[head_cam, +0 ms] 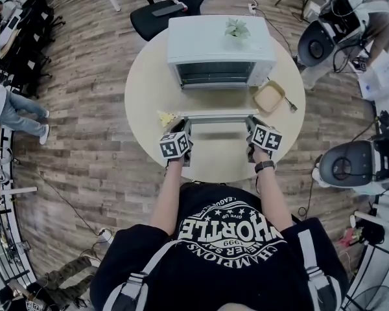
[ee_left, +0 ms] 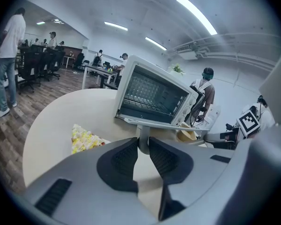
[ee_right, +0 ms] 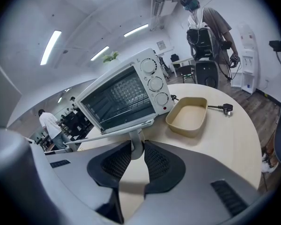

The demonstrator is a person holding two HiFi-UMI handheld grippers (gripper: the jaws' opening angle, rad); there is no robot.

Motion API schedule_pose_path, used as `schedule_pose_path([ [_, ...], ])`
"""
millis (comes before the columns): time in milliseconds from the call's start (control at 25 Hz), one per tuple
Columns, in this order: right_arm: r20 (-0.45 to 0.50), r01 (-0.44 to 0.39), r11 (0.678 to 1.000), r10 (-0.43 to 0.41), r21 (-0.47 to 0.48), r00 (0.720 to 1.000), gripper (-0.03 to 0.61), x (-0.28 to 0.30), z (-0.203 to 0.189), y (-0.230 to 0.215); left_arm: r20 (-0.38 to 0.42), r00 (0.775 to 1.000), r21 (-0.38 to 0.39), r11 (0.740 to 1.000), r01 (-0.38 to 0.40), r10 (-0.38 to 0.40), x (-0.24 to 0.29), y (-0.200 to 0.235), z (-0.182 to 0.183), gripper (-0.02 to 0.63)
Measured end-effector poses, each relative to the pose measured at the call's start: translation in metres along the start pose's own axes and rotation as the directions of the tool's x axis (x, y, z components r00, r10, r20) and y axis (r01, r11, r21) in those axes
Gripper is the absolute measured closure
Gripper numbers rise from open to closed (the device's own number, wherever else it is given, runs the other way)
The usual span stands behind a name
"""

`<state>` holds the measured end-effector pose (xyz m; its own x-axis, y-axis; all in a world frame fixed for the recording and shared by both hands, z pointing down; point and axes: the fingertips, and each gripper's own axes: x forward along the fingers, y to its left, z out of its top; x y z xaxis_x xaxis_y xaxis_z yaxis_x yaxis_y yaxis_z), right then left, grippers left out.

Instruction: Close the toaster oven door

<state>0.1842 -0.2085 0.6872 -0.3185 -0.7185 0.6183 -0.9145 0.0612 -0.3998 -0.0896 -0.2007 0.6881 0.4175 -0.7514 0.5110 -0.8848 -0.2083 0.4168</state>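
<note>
Oven: the white toaster oven [head_cam: 220, 44] is sitting at the far side of the round table [head_cam: 149, 83], with its front facing the person.
Door: the door [head_cam: 217, 115] is hanging wide open. It is lying flat and sticking out toward the person.
Handle: the handle [ee_left: 143, 134] is running along the door's near edge, held on by a short grey post at each end.
Left tongs: the left tongs [ee_left: 143, 142] are squeezing the left post of the handle. The two dark pads are pressing on it from both sides, so the gap is narrow.
Right tongs: the right tongs [ee_right: 136, 146] are squeezing the right post the same way, with the pads tight on the grey post.
Hands: both of the person's arms are reaching forward side by side, one at each end of the door.
Dish: a tan dish [head_cam: 269, 97] is sitting on the table just beside the oven's right corner.
Plug: a black plug [head_cam: 292, 107] is lying near the dish.
Yellow thing: a small lumpy yellow thing [head_cam: 165, 117] is lying on the table just left of the door. I cannot tell what it is.
Plant: a little green plant [head_cam: 236, 28] is standing on top of the oven.
</note>
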Motion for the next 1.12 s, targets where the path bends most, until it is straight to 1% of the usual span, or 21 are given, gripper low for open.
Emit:
schedule_pose_path([
  [640,0.078,-0.027,1.0,0.026,0.014,0.997,0.474,-0.004,0.024,0.009,0.068,0.997,-0.017,1.0,0.023,-0.022,-0.002,-0.005,0.026,0.517],
  [800,0.083,-0.03,0.999,0.028,0.018,0.996,0.474,-0.003,0.026,0.009,0.069,0.997,-0.016,0.999,0.03,-0.029,-0.002,-0.005,0.028,0.518],
  [1120,0.095,-0.041,0.999,0.039,0.022,0.995,0.474,-0.004,0.034,0.012,0.097,0.995,-0.022,0.999,0.039,-0.037,-0.002,-0.006,0.035,0.517],
])
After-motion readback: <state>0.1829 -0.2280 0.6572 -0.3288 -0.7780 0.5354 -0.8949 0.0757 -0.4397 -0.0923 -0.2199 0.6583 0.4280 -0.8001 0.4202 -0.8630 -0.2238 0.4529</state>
